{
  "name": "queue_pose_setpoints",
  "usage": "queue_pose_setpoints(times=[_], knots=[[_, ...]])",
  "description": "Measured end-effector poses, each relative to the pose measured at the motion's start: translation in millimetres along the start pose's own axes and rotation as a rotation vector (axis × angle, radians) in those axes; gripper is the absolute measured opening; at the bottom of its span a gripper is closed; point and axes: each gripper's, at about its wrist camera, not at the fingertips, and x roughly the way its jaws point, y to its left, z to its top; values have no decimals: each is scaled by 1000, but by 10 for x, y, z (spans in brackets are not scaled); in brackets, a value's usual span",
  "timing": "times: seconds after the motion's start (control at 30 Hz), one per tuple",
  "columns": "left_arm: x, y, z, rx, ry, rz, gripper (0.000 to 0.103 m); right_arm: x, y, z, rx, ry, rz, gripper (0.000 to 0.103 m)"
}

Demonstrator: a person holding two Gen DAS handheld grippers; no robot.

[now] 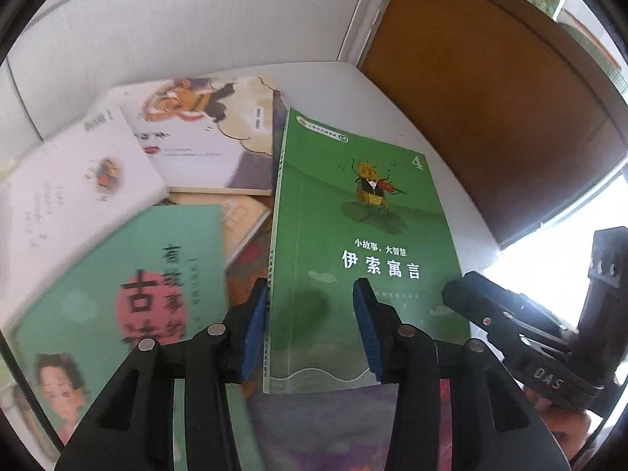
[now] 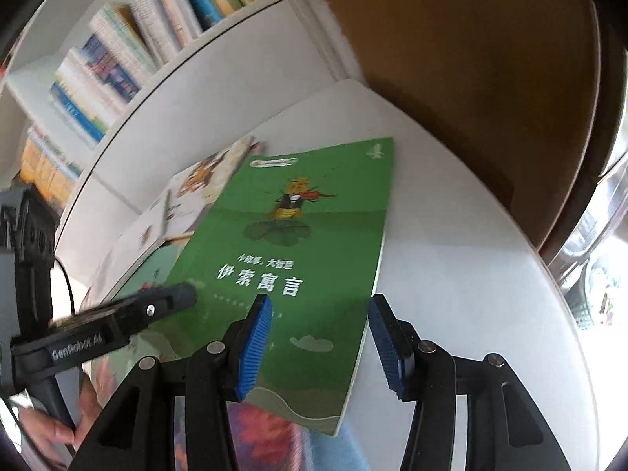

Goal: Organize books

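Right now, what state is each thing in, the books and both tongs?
Green Aesop's fables book: closed, face up, topmost, its spine edge between the left tongs' pads.
Pale green story book: closed, flat, partly covered.
White picture books: closed, overlapping.
Left tongs: open.
Right tongs: open, straddling the book's right edge.
Shelved books: upright.

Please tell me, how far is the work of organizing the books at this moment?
Early stage. Done: nothing clearly; the shelf books stand in rows, but who placed them cannot be told. In hand: the green book lies on the pile, with the open left gripper astride its spine edge and the open right gripper astride its opposite edge; neither grips it. Left: the loose pile on the white table.
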Motion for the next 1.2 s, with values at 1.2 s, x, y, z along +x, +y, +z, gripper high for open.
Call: queue_pose_setpoints(times=[1.2], knots=[[-619, 336, -1305, -1, 230, -111, 48, -366, 457, -961, 29, 198, 45, 52]])
